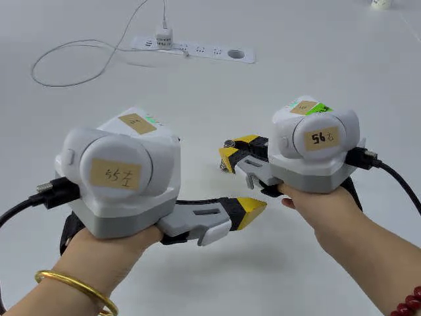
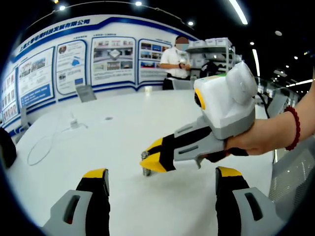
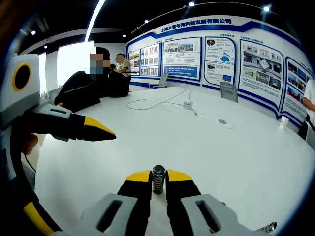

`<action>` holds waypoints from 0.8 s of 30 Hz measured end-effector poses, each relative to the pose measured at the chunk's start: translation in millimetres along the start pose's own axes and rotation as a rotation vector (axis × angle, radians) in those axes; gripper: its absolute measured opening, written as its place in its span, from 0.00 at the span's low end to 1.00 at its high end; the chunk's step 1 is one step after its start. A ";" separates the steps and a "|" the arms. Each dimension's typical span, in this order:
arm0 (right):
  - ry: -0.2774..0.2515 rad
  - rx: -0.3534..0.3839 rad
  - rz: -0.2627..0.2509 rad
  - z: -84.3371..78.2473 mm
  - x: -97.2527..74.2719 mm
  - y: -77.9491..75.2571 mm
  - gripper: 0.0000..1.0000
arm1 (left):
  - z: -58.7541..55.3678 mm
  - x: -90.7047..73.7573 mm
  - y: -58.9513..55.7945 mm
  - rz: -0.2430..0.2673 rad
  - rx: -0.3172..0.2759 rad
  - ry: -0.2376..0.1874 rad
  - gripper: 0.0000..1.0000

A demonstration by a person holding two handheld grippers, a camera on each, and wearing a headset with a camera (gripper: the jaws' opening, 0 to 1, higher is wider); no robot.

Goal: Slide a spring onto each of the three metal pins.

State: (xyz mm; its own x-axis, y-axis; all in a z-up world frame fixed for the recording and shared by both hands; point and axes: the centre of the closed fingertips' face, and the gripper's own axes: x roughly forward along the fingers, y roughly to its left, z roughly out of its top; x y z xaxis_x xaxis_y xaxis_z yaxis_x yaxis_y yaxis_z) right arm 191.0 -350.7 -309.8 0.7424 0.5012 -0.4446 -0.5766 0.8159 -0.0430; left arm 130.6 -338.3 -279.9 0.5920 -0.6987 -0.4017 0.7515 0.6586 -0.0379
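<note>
Head view: white tabletop, power strip, plugged charger.

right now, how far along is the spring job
Nothing looks finished yet. In hand: the right gripper is shut on a spring upright on the table; whether a pin sits inside it is hidden. The left gripper hangs open. Left: probably the other pins.

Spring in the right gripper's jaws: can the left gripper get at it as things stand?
Probably yes: the left gripper is open and faces the spring, only table between them. The right gripper clamps its sides, leaving mainly the top free.
</note>
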 end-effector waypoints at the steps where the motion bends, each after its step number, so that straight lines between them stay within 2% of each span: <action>1: 0.004 -0.001 -0.002 -1.2 0.4 -0.2 0.12 | -0.4 0.1 -0.2 -0.001 0.000 0.002 0.91; 7: 0.015 -0.006 -0.016 -4.1 1.1 -0.7 0.13 | -1.9 0.3 -0.3 -0.002 0.003 0.008 0.90; 10: 0.032 0.026 -0.017 -7.8 -0.9 -0.5 0.19 | -2.3 0.1 -0.1 -0.002 0.001 0.009 0.90; 13: 0.014 0.020 -0.020 -0.8 -6.2 -0.4 0.20 | -3.1 -0.4 1.0 0.001 0.002 0.012 0.90; 19: -0.048 0.083 -0.013 20.2 -16.2 -3.1 0.25 | -3.3 -1.0 1.0 -0.001 0.004 0.014 0.90; 24: -0.055 0.101 -0.010 26.8 -24.9 -5.5 0.29 | -2.0 -1.5 -0.3 -0.005 0.002 0.009 0.90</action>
State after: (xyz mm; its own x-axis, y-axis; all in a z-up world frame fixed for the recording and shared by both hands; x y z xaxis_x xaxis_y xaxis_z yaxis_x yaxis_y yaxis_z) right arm 184.8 -359.9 -274.5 0.7670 0.5059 -0.3946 -0.5338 0.8444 0.0450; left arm 128.9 -336.8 -281.1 0.5852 -0.6995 -0.4100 0.7554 0.6542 -0.0379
